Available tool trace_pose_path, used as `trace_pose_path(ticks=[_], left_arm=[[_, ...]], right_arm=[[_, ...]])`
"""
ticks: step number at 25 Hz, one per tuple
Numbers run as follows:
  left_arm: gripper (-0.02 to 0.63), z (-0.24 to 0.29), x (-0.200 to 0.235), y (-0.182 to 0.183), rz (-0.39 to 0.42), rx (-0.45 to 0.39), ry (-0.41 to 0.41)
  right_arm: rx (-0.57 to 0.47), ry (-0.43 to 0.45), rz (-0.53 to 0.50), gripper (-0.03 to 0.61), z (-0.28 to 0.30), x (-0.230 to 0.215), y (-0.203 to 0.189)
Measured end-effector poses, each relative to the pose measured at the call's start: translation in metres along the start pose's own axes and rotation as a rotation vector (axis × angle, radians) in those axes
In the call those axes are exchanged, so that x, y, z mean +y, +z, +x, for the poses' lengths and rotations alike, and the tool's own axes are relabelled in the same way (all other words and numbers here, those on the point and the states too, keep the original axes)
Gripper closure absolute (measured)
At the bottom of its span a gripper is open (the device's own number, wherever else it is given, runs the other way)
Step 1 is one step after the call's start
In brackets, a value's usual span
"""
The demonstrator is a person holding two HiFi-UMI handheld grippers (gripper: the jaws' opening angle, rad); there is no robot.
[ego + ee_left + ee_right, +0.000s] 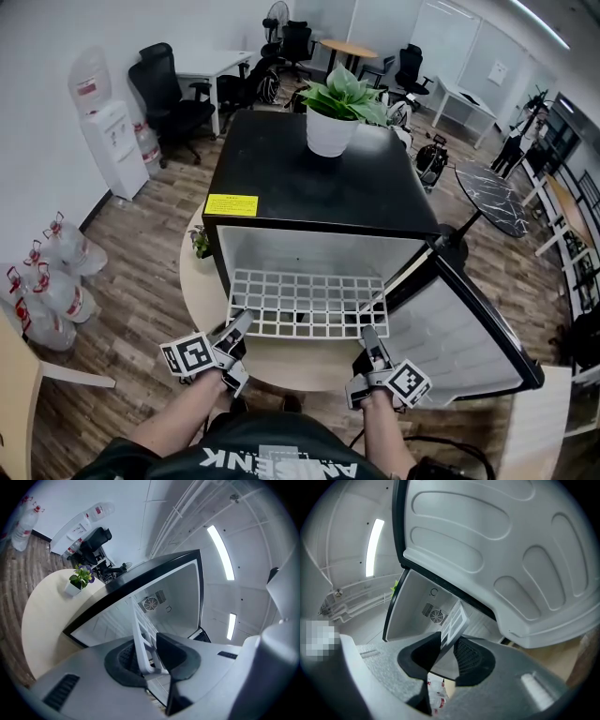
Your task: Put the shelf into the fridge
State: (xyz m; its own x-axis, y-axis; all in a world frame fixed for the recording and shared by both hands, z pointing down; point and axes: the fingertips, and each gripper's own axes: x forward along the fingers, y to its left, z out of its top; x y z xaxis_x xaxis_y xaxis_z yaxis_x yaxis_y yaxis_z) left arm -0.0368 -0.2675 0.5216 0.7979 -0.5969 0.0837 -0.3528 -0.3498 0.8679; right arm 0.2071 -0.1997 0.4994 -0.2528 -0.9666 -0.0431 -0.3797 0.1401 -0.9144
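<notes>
With the shelf (305,302) lying half out of the open fridge (319,178), I am midway through sliding it in: the jaws of my left gripper (245,318) clamp its front edge, those of my right gripper (369,334) sit loosely around that edge, so next I should probably tighten the right and push level inward.

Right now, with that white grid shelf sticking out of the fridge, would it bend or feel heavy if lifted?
Probably stiff: the shelf juts out level from the fridge without sagging. Likely light, being an open grid. Its smooth bars might slip.
</notes>
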Motion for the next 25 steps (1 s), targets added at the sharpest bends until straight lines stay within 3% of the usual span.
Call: trace_pose_path(ticks=[8,10,12,13,23,25], left_arm=[[0.541,0.005,0.001,0.003,0.006,-0.015,0.016],[0.541,0.007,0.002,0.003,0.006,-0.019,0.018],[0.541,0.009,0.003,0.005,0.015,-0.022,0.015],[0.541,0.011,0.004,0.005,0.018,-0.024,0.014],[0.542,0.024,0.011,0.017,0.016,-0.048,0.036],[0.541,0.024,0.011,0.017,0.021,-0.048,0.031]], right_arm=[[0.0,0.022,-0.019,0.486,0.013,-0.003,0.006],[0.015,-0.06,-0.077,0.485,0.008,-0.017,0.009],[0.046,-0.209,-0.229,0.482,-0.001,-0.038,0.019],[0.057,-0.243,-0.277,0.479,-0.001,-0.043,0.023],[0.051,-0.163,-0.178,0.472,0.013,-0.04,0.013],[0.058,-0.178,-0.209,0.462,0.011,-0.039,0.012]])
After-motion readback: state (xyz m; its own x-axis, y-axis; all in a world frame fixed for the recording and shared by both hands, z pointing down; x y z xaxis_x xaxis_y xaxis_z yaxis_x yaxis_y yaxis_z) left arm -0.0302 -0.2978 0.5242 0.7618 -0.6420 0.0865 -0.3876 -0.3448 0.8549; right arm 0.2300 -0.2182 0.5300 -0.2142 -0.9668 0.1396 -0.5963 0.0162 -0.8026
